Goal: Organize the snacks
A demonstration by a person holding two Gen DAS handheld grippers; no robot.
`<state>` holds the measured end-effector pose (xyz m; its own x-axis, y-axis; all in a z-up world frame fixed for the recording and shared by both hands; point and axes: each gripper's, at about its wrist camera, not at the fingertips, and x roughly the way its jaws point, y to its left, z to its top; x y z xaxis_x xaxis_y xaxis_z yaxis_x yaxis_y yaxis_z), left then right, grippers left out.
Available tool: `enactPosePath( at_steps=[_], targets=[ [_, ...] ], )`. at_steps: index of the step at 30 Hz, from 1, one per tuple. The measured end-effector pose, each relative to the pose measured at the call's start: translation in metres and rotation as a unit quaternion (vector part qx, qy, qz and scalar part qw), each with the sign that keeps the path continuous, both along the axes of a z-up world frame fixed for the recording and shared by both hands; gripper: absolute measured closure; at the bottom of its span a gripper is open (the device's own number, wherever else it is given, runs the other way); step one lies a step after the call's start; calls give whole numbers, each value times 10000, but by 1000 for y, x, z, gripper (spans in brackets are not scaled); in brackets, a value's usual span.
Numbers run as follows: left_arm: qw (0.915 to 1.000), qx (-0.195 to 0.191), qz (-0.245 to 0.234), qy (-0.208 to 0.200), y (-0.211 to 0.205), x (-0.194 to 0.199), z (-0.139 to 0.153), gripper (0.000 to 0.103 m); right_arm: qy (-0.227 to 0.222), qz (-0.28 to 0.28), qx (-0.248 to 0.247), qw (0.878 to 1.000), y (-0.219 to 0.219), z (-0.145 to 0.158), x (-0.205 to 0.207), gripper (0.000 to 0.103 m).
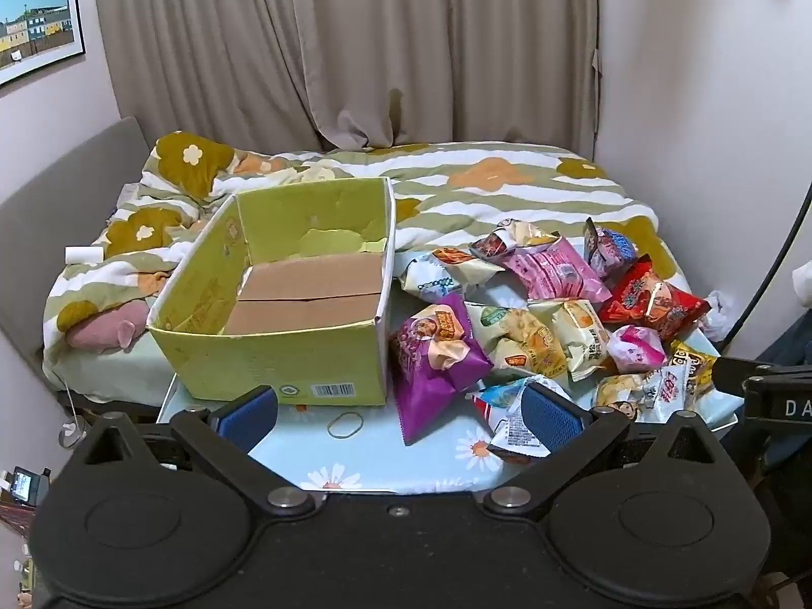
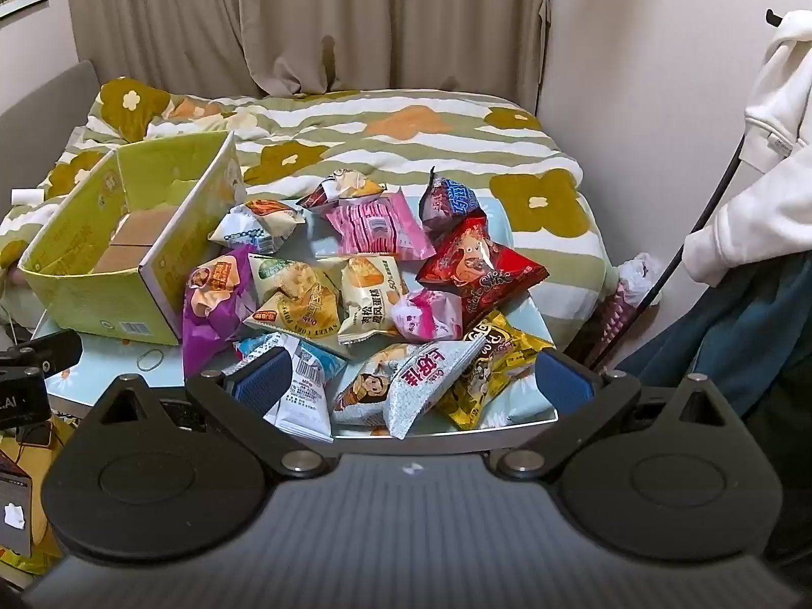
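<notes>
An empty yellow-green cardboard box (image 1: 284,355) stands open on the left of a small table with a daisy-print cover (image 1: 385,457); it also shows in the right wrist view (image 2: 101,294). A pile of several snack bags lies to its right: a purple bag (image 1: 436,355) (image 2: 213,299), a pink bag (image 1: 553,269) (image 2: 375,228), a red bag (image 1: 654,299) (image 2: 477,264), a yellow bag (image 2: 497,370). My left gripper (image 1: 401,416) is open and empty above the table's near edge. My right gripper (image 2: 413,380) is open and empty over the nearest bags.
A rubber band (image 1: 346,425) lies on the table before the box. Behind the table is a bed with a flowered quilt (image 1: 507,188) and curtains. A person in a white hoodie (image 2: 761,152) stands at the right. A black cable (image 2: 685,248) hangs there.
</notes>
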<state>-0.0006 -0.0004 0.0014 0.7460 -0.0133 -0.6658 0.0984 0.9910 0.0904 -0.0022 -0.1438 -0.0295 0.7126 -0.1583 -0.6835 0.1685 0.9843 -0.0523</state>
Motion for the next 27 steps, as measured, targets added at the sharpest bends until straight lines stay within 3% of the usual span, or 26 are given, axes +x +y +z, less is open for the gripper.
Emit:
enactPosePath(
  at_steps=[27],
  targets=[
    [9999, -114, 17, 68, 4, 7, -4, 0, 64, -5, -9, 10000, 1, -3, 7, 0]
  ],
)
